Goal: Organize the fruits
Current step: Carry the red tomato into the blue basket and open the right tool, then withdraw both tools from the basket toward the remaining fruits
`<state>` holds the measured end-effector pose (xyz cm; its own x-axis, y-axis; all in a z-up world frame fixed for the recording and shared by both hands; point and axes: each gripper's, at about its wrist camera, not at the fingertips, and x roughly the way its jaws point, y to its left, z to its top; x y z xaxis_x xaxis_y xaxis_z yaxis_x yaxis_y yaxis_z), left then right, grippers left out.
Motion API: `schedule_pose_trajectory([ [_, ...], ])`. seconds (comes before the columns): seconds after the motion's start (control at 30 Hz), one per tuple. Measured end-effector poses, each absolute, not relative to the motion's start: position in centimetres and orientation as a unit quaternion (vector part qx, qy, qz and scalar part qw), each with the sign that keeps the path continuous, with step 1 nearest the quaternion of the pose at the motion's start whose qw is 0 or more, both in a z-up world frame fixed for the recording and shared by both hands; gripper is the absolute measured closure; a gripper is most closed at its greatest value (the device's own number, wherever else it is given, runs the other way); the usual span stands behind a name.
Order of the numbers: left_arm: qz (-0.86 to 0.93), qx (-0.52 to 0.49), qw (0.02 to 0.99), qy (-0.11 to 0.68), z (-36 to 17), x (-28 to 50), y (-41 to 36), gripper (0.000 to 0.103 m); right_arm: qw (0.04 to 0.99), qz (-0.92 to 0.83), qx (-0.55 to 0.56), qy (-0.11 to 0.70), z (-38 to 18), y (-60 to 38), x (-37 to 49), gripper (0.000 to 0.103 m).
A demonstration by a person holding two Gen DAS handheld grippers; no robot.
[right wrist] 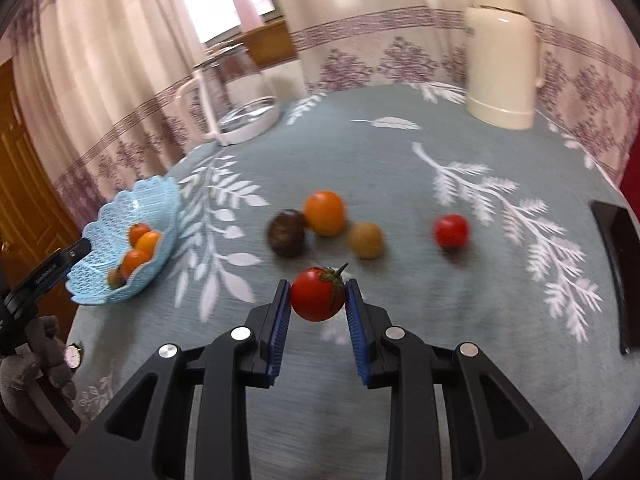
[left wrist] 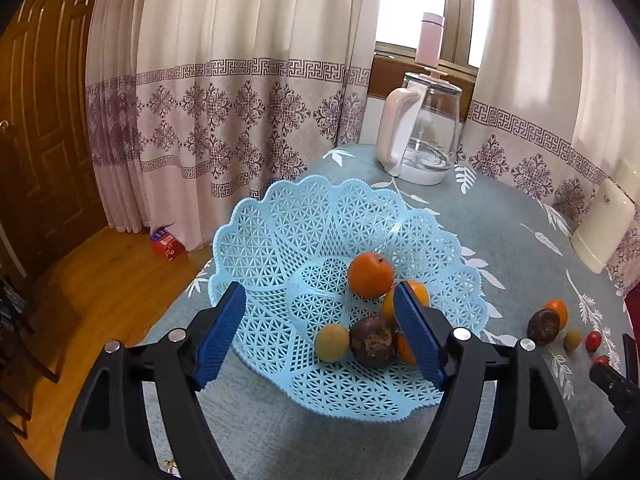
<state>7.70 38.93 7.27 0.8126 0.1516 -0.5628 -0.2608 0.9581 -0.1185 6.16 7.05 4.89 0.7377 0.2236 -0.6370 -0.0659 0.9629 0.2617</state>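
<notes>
1. Right gripper (right wrist: 318,294) is clamped on a cherry tomato (right wrist: 316,296), blue pads touching both sides. It's held just above the tablecloth (right wrist: 360,152), near the front edge of the loose fruit.
2. Orientation: tomato is pretty much round so no real long axis, but the green stem end points up and to the right, away from the cam.
3. Left gripper (left wrist: 320,332) is wide open w/ nothing in it, hovering over the near rim of the blue basket (left wrist: 272,232).
4. Basket has oranges, incl. one on top (left wrist: 370,274), plus a dark brown fruit (left wrist: 374,342) and a small yellow-green one (left wrist: 332,342) right next to it.
5. Still loose on the cloth in the right wrist view: an orange (right wrist: 325,213) touching a dark fruit (right wrist: 286,233), a yellow-green fruit (right wrist: 366,240) nearby, and a 2nd tomato (right wrist: 450,231) further right. All a bit blurry.
6. Surface is a grey-blue cloth w/ white leaf print. At the far side: a glass kettle (left wrist: 424,136) w/ pale pink handle and a cream thermos (right wrist: 500,60).
7. Room: patterned curtains (left wrist: 220,100), bright window, wood door (left wrist: 36,120) and wood floor on the left, small red box (left wrist: 167,245) on the floor.
</notes>
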Motion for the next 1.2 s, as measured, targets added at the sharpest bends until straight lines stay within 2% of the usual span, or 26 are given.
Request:
schedule_pose_trajectory([
  [0.43,0.113,-0.102,0.95,0.271,8.4,7.0,40.1,0.025,0.923,0.181,0.054,0.337,8.1,17.1,9.5,0.075],
  [0.77,0.113,-0.11,0.949,0.272,8.5,7.1,40.9,0.024,0.91,0.218,0.034,0.351,7.9,22.4,12.5,0.074],
  [0.83,0.113,-0.111,0.949,0.273,8.4,7.2,40.9,0.022,0.91,0.217,0.034,0.353,7.8,22.9,13.0,0.074],
  [0.87,0.113,-0.111,0.949,0.273,8.4,7.2,40.9,0.017,0.909,0.216,0.036,0.355,7.8,23.0,13.2,0.073],
  [1.1,0.112,-0.11,0.948,0.276,8.1,7.4,40.8,0.014,0.909,0.207,0.048,0.358,7.2,22.4,13.3,0.061],
  [1.2,0.111,-0.111,0.948,0.277,8.1,7.4,40.9,0.014,0.909,0.2,0.059,0.36,7.0,21.7,13.2,0.06],
])
